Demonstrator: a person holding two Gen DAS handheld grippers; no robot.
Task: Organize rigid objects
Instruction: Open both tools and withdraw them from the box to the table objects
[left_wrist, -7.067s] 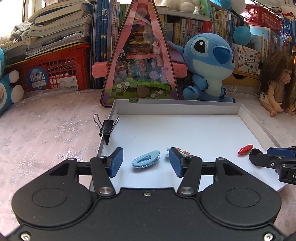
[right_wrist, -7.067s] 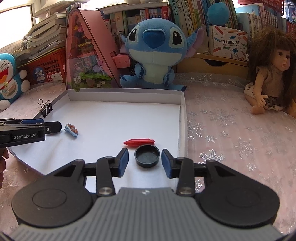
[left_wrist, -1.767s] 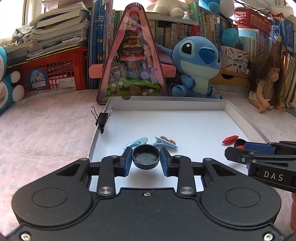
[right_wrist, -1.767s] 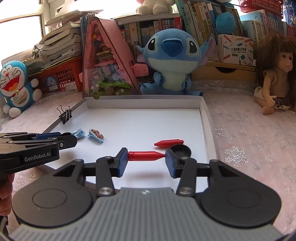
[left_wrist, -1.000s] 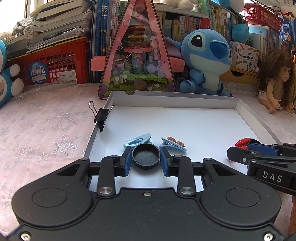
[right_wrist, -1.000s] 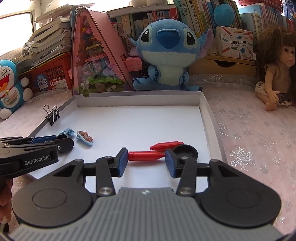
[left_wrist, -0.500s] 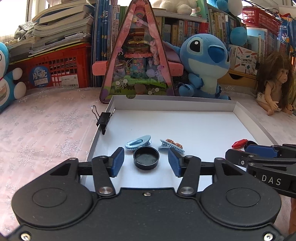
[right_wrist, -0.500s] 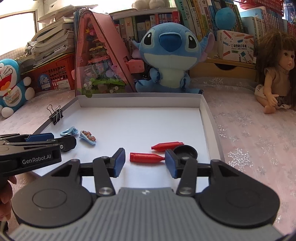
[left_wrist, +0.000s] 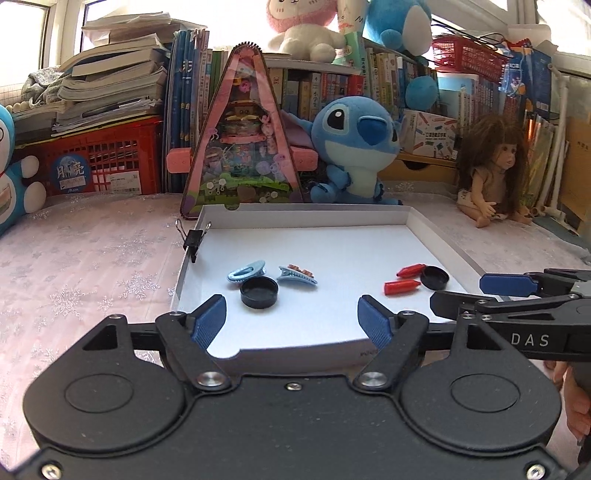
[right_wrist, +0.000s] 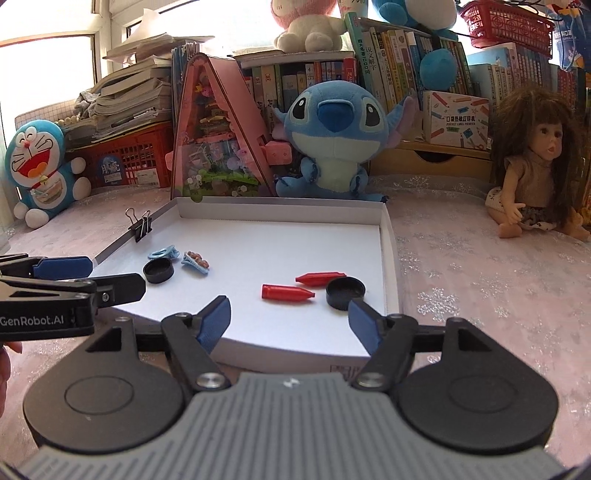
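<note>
A white shallow tray (left_wrist: 332, 325) (right_wrist: 388, 236) lies on the table. On its left side lie a black cap (left_wrist: 259, 292) (right_wrist: 158, 270), a light blue hair clip (left_wrist: 246, 271) (right_wrist: 163, 253) and a decorated hair clip (left_wrist: 297, 275) (right_wrist: 195, 262). On its right side lie two red crayon-like pieces (left_wrist: 402, 285) (right_wrist: 287, 292), (left_wrist: 410, 270) (right_wrist: 319, 278) and a second black cap (left_wrist: 434, 277) (right_wrist: 345, 292). My left gripper (left_wrist: 291, 322) is open and empty above the tray's near edge. My right gripper (right_wrist: 290, 320) is open and empty, just short of the red pieces.
A black binder clip (left_wrist: 192, 239) (right_wrist: 140, 223) grips the tray's left wall. Behind the tray stand a pink triangular toy case (left_wrist: 243, 147), a Stitch plush (right_wrist: 332, 133), a doll (right_wrist: 535, 170), a Doraemon plush (right_wrist: 40, 170), a red crate and books.
Both grippers have opened wider and drawn back and up from the tray. The black cap and the red piece they released lie on the tray.
</note>
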